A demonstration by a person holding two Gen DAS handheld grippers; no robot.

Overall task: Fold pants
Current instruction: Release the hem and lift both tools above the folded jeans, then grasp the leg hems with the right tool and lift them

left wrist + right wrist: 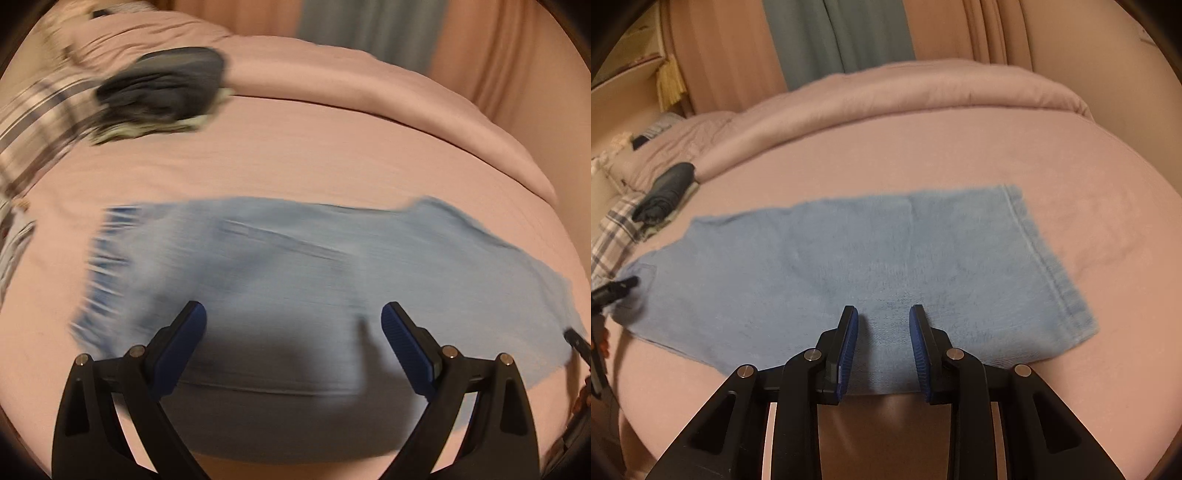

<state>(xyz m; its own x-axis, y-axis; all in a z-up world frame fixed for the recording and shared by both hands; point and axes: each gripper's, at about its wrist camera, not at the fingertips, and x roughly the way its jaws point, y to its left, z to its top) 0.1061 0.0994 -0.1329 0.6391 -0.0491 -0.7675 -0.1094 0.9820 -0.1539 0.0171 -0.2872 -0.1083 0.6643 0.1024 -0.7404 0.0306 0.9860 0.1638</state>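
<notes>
Light blue pants (280,266) lie flat across the pink bed, folded lengthwise; they also show in the right wrist view (857,266), with the leg hem at the right. My left gripper (293,317) is wide open and empty, hovering above the pants' near edge toward the waist end; the view is motion-blurred. My right gripper (884,314) is open with a narrower gap, empty, above the near edge of the legs. The left gripper's fingertip (626,284) shows at the far left of the right wrist view.
A dark folded garment (166,81) lies on a plaid cloth (33,118) at the back left. A rolled pink duvet (905,96) runs along the far side of the bed (1108,229). Curtains (842,33) hang behind.
</notes>
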